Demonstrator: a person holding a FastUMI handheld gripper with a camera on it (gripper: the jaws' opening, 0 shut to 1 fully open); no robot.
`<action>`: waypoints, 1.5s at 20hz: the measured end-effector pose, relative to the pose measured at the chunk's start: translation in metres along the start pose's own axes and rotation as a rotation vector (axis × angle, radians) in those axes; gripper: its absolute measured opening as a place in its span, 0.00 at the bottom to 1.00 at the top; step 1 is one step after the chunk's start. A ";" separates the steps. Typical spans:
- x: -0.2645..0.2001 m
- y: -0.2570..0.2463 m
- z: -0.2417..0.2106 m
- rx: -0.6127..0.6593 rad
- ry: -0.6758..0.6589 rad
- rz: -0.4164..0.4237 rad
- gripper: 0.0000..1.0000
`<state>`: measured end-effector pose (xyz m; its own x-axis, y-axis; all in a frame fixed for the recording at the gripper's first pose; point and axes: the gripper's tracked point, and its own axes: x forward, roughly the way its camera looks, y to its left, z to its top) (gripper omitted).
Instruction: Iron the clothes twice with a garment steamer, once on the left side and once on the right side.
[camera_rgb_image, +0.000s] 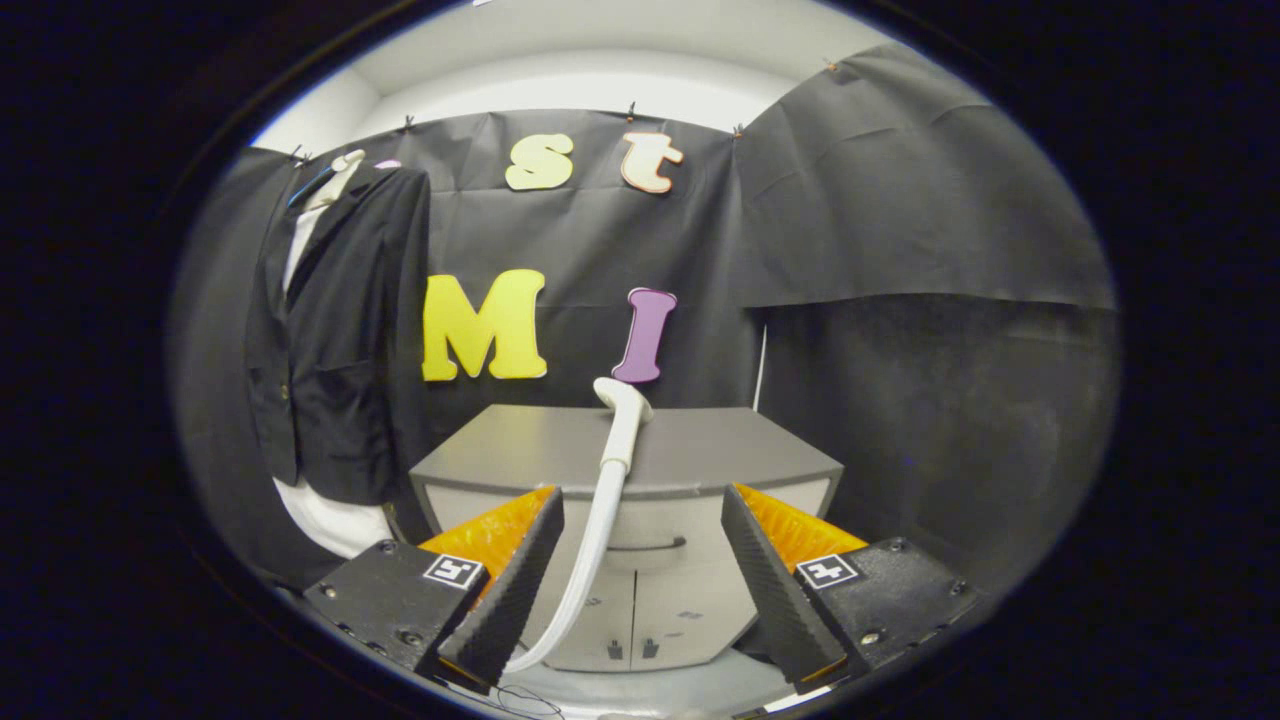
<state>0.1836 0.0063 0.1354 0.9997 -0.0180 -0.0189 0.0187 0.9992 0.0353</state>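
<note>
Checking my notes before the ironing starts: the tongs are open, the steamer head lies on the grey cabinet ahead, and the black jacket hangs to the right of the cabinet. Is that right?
Not quite. The gripper view shows the black jacket hanging to the left of the grey cabinet, not the right. The rest stands: the tongs are open and the steamer head lies on the cabinet ahead.

Gripper (640, 510) fingers spread wide, empty. Steamer head (622, 412) lies on grey cabinet (740, 450) beyond them, white hose (590, 550) trailing down between fingers. Dark jacket (335, 330) hangs left, against wall.
</note>
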 end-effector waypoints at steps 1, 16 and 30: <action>0.018 -0.002 0.004 0.014 0.023 0.004 0.99; 0.199 0.015 -0.008 0.029 0.287 0.155 0.98; 0.220 0.036 -0.028 0.164 0.439 0.265 0.49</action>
<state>0.4040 0.0388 0.1045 0.8694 0.2856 -0.4031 -0.1953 0.9482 0.2505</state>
